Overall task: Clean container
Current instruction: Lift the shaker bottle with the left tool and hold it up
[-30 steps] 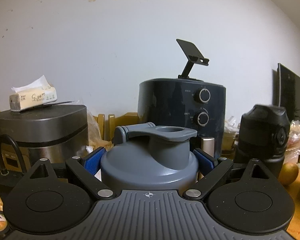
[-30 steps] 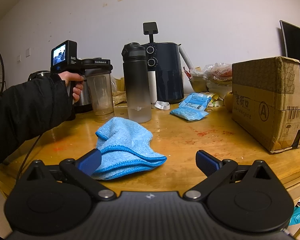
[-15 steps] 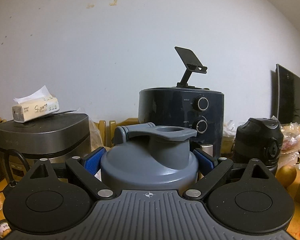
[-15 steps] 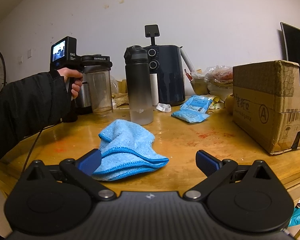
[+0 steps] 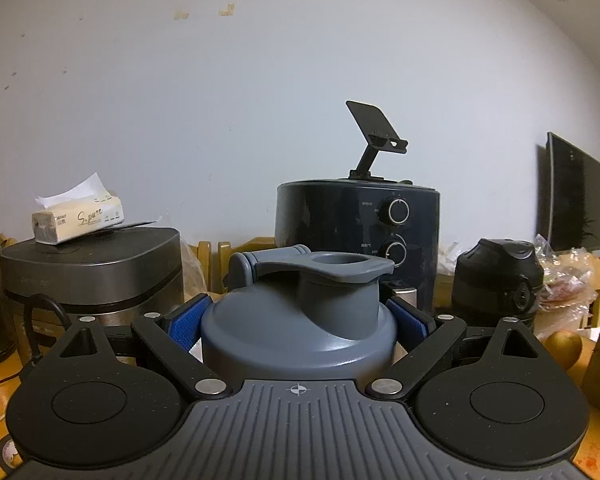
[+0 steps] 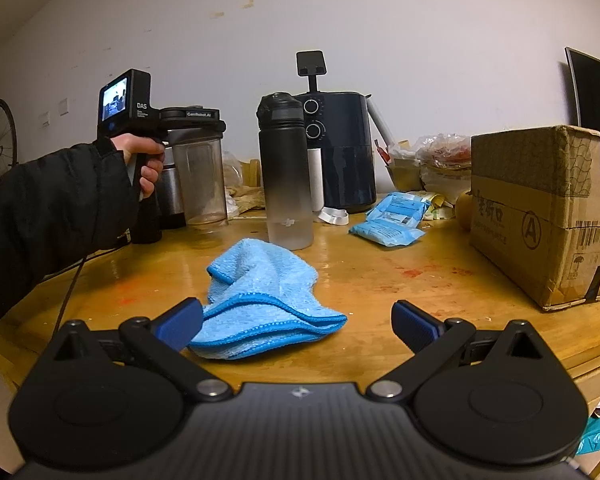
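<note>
The left gripper (image 5: 298,320) clamps the clear container (image 6: 200,184) by its grey lid (image 5: 300,320), raised at ten o'clock, while the right gripper (image 6: 298,320), wide open and empty, must next pinch the blue cloth (image 6: 264,296) on the surface (image 6: 400,280).

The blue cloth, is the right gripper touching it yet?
Cannot tell. In the right wrist view the open right gripper has one fingertip overlapping the blue cloth, hiding any gap or contact.
</note>
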A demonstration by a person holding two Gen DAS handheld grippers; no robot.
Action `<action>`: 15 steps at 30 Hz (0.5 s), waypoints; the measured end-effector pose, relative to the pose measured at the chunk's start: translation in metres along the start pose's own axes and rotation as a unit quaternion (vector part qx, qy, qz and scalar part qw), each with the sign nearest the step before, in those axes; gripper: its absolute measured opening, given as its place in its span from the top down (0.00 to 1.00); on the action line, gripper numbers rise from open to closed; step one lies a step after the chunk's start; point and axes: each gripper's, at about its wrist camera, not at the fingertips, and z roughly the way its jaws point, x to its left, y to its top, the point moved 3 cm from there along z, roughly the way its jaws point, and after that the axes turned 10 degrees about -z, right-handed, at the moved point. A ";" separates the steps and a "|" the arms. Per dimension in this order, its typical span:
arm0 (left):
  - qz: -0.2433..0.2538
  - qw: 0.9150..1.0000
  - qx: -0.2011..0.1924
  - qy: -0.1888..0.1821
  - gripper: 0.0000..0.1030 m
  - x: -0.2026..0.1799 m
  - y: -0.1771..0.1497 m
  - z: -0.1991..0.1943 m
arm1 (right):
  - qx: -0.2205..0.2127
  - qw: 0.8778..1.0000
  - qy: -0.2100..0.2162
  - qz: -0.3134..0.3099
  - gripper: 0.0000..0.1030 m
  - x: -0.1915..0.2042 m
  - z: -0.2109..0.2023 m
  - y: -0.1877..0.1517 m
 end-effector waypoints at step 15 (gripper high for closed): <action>-0.006 1.000 -0.006 -0.014 0.08 -0.002 0.002 -0.034 | -0.007 1.000 0.008 -0.004 0.00 0.006 -0.004 0.002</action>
